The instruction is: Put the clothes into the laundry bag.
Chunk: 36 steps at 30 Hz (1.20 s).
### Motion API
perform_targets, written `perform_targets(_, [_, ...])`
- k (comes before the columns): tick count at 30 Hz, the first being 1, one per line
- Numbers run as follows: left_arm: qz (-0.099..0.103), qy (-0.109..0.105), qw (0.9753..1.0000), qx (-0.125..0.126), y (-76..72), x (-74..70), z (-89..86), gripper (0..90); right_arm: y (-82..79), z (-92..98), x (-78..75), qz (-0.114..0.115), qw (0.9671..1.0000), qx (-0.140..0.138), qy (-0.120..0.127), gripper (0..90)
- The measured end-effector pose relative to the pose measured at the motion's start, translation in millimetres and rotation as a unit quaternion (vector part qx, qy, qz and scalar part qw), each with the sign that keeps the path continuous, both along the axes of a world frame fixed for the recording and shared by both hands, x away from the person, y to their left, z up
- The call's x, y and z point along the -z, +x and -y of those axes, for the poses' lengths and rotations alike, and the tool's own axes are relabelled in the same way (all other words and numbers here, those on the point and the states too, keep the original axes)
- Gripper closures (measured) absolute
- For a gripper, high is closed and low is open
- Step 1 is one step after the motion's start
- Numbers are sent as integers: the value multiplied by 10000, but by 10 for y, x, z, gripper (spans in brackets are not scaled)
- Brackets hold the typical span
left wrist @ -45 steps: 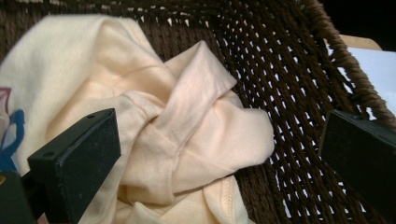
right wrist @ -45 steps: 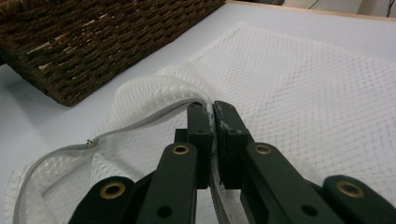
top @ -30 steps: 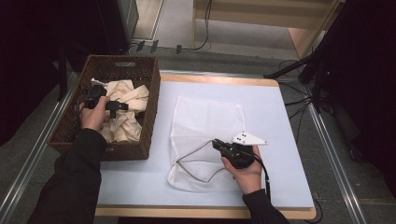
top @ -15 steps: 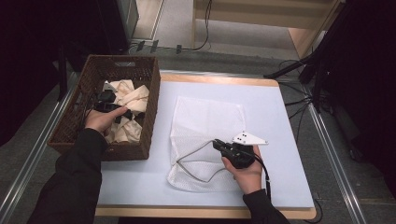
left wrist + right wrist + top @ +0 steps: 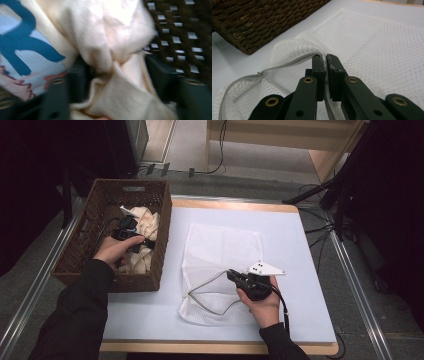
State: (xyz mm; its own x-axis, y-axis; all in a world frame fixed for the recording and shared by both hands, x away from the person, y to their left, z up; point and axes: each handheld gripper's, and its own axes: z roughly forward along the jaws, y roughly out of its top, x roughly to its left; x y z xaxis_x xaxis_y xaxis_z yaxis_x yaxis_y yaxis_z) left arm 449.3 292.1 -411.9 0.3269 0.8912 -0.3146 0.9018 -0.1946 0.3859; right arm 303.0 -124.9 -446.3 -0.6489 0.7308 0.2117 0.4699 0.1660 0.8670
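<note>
Pinching the zipper edge of our white mesh bag (image 5: 220, 265) with the right gripper (image 5: 234, 276), we see it lying flat on the surface (image 5: 300, 245), long axis running away from us; the left gripper (image 5: 131, 236) straddles cream cloth (image 5: 110, 50) in the wicker basket (image 5: 162, 245), its grip unclear.

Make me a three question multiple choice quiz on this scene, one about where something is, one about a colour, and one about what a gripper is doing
1. Where is the cream garment?
A. Flat on the table
B. In the wicker basket
C. Inside the mesh bag

2. What colour is the mesh laundry bag?
A. White
B. Blue
C. Brown

3. What is the right gripper doing?
A. Hanging open above the basket
B. Lying unused on the table
C. Pinching the bag's zippered edge

Answers:
1 B: the high view shows the pale cloth bunched inside the brown basket, where the left gripper reaches.
2 A: the netting reads white on the pale blue table in both the high view and the right gripper view.
3 C: the right gripper view shows its jaws closed with the bag's edge between them.
</note>
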Motion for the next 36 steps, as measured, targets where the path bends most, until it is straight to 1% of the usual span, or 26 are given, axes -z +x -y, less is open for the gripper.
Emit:
perform_targets(1, [3, 158, 9999, -16, 4, -2, 5, 267, 0, 1, 0, -2, 10000, 1, 1, 859])
perform_targets(2, [7, 287, 9996, -17, 7, 2, 15, 157, 3, 4, 4, -6, 10000, 5, 1, 858])
perform_targets(3, [7, 417, 9991, -52, 12, 10, 27, 126, 4, 5, 6, -7, 10000, 9, -9, 858])
perform_targets(6, [-28, 694, 9975, -102, 29, 40, 49, 96, 5, 4, 10, -14, 10000, 15, -11, 858])
perform_targets(9, [-80, 828, 9965, -71, 34, 66, 64, 85, 9, 5, 16, -10, 10000, 12, -36, 858])
perform_targets(10, [-87, 845, 9964, -57, 31, 76, 74, 128, 7, 6, 17, -12, 10000, 13, -41, 858])
perform_targets(11, [-127, 853, 9962, 124, 19, 100, 108, 169, 6, 4, 17, -9, 10000, 16, -34, 858])
perform_targets(12, [-127, 853, 9962, 124, 19, 100, 108, 212, 6, 4, 17, -9, 10000, 16, -34, 858])
perform_targets(13, [-97, 904, 9956, 247, 6, 106, 137, 266, 3, 3, 16, -5, 10000, 10, -44, 858])
perform_targets(14, [-44, 868, 9956, 352, 2, 91, 152, 315, 3, 3, 16, -1, 10000, 7, -46, 858])
perform_targets(15, [-44, 868, 9956, 352, 2, 91, 152, 381, 3, 4, 15, 1, 10000, 6, -49, 858])
perform_targets(16, [-42, 818, 9959, 390, 2, 85, 149, 438, 3, 6, 15, -5, 10000, 13, -46, 858])
perform_targets(17, [-38, 748, 9963, 423, -2, 83, 150, 438, 3, 6, 15, -5, 10000, 13, -46, 858])
perform_targets(18, [-42, 707, 9964, 459, -4, 80, 151, 537, 4, 8, 16, -4, 10000, 12, -41, 858])
perform_targets(19, [-59, 660, 9967, 475, -3, 75, 148, 537, 4, 8, 16, -4, 10000, 12, -41, 858])
perform_targets(20, [-65, 589, 9970, 489, 1, 64, 139, 587, 5, 8, 16, -5, 10000, 15, -40, 858])
perform_targets(21, [-189, 381, 9981, 449, 14, 49, 114, 702, 4, 5, 17, -1, 10000, 18, -57, 859])
perform_targets(23, [-290, 161, 9989, 341, 33, 20, 75, 730, 3, 2, 19, -1, 10000, 16, -66, 865])
perform_targets(24, [-235, 38, 9992, 318, 33, -3, 58, 730, 3, 2, 19, -1, 10000, 16, -66, 865])
perform_targets(26, [-96, -39, 9995, 310, 21, -42, 54, 736, 4, 1, 21, 8, 10000, 29, -78, 878])
perform_targets(29, [203, -194, 9992, 290, 2, -129, 24, 745, 4, 0, 24, 1, 9999, 24, -101, 886])
perform_targets(30, [364, -259, 9986, 271, -12, -171, 16, 747, 7, 0, 26, 13, 9999, 15, -108, 887])
perform_targets(32, [713, -397, 9963, 269, -51, -265, 11, 749, 7, 1, 28, 16, 9999, 7, -118, 887])
perform_targets(33, [1038, -375, 9933, 328, -90, -329, 25, 750, 5, -1, 28, 3, 9999, 9, -116, 887])
perform_targets(35, [1411, -419, 9883, 398, -148, -419, 32, 751, 7, 0, 30, 11, 9999, 0, -119, 887])
perform_targets(36, [1578, -501, 9855, 372, -175, -452, 27, 752, 8, 2, 30, 13, 9999, -2, -119, 887])
